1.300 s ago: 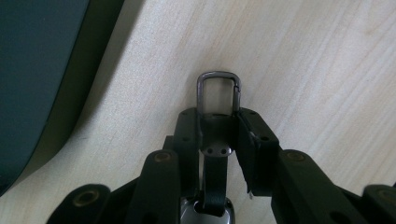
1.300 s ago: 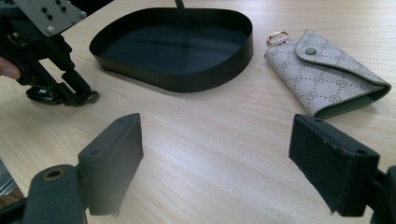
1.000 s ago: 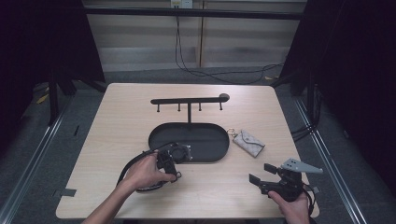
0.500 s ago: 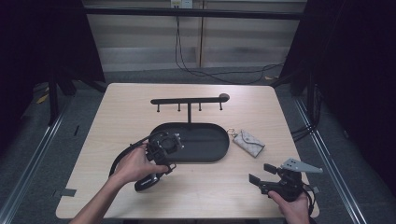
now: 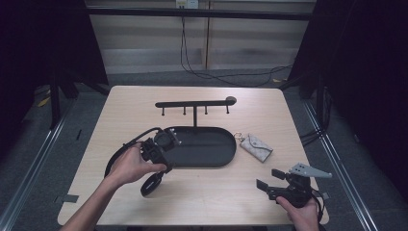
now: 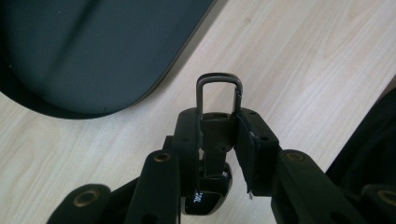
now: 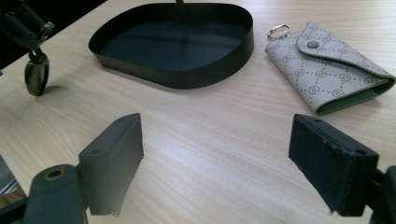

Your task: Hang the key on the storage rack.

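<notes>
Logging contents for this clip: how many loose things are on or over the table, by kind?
Key fob with metal clip, held in left gripper: 1
Grey key pouch: 1
Black tray stand with hooks: 1
Total: 3

Table (image 5: 202, 192) evenly lit; surroundings dark (near jaws blurred)
</notes>
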A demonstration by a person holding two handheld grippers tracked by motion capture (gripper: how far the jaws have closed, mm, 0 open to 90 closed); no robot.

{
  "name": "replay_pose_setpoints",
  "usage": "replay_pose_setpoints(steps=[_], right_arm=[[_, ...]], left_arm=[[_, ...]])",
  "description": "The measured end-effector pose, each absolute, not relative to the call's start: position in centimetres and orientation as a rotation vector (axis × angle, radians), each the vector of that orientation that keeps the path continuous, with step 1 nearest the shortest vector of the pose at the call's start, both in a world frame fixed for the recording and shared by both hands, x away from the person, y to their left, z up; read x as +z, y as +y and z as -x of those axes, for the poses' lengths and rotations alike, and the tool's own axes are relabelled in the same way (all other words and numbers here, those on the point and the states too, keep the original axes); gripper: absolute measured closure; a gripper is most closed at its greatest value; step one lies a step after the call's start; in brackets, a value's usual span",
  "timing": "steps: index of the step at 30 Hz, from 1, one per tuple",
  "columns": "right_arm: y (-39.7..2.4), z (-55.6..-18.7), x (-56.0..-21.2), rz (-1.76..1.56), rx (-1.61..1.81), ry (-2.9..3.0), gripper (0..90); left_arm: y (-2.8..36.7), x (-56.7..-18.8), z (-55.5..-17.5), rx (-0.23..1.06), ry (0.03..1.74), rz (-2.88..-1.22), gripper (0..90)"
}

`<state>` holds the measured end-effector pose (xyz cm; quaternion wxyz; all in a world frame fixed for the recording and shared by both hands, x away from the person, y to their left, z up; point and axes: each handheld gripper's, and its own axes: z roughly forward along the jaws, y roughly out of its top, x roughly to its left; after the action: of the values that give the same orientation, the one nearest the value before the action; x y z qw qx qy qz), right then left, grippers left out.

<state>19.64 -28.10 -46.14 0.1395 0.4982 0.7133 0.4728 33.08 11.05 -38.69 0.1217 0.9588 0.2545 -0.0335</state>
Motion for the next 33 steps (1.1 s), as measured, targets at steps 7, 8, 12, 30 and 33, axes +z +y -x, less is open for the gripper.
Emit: replay_pose_setpoints(steps=[7, 8, 12, 30, 33], right_arm=[[-28.1, -19.7, -46.2, -1.438, 1.366, 2.066, 17.7], [-28.1, -19.7, -46.2, -1.439, 1.360, 2.068, 17.9], [-28.0, -19.8, -46.2, -1.446, 1.348, 2.076, 18.2], [-28.0, -19.8, -46.3, -1.447, 1.344, 2.081, 17.8], [-28.0, -19.8, -46.3, -1.449, 1.344, 2.083, 17.8]], left_arm=[[11.8, -38.0, -33.4, -0.088, 0.771, -2.767, 70.8], [11.9, -37.8, -33.5, -0.089, 0.768, -2.767, 70.8], [12.3, -37.1, -33.6, -0.073, 0.776, -2.755, 70.8], [13.4, -35.2, -34.0, -0.042, 0.824, -2.720, 70.8], [13.6, -34.9, -34.1, -0.004, 0.845, -2.695, 70.8]])
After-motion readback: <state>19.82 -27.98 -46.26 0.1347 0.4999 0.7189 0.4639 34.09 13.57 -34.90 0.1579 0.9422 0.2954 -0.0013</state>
